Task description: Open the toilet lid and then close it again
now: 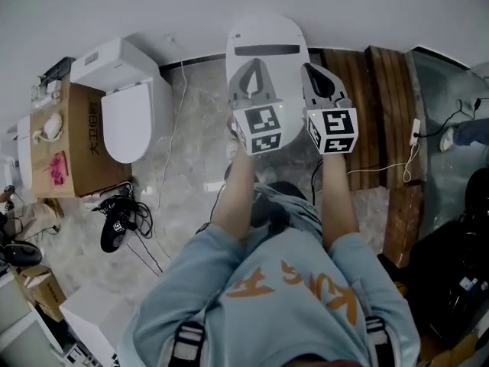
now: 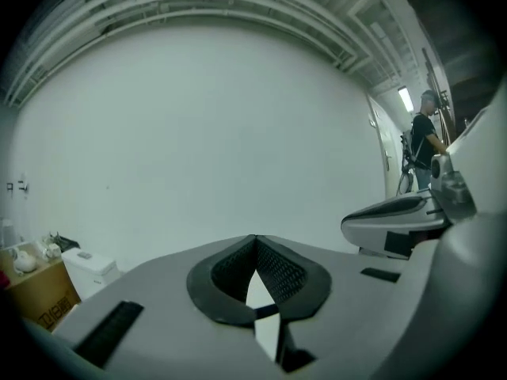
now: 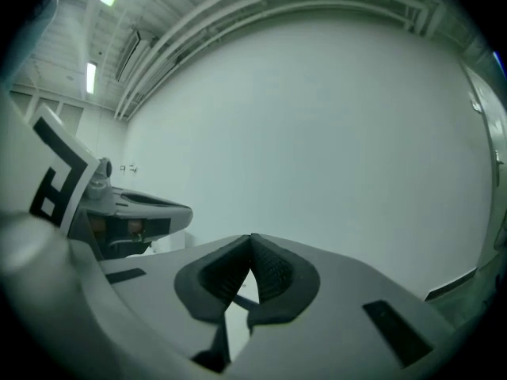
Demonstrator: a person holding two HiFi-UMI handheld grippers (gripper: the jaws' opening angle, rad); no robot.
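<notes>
A white wall [image 1: 114, 6] and a pale marble floor [image 1: 191, 167] filled most of the head view, with dark wooden boards [image 1: 378, 121] lying at the right. The person's blue-grey sweatshirt [image 1: 267, 297] took up the bottom edge.

The toilet [image 1: 267, 37] stood against the wall at top centre, straight ahead of the person. Its toilet lid [image 1: 286, 79] seemed to lie down flat, partly hidden behind the two grippers. A second white toilet [image 1: 126, 113] stood well to the left, lid shut, just beside a brown cardboard box [image 1: 80, 140].

Both forearms reached forward side by side. They held the left gripper [image 1: 251, 67] and the right gripper [image 1: 315, 71] near each other in front of the lid, with no contact visible.

In the left gripper view the black ribbed fingers [image 2: 279, 274] were pressed together at the tips with nothing between them. The right gripper's fingers [image 3: 273, 271] were closed the same way. Both pairs faced the bare wall.
</notes>
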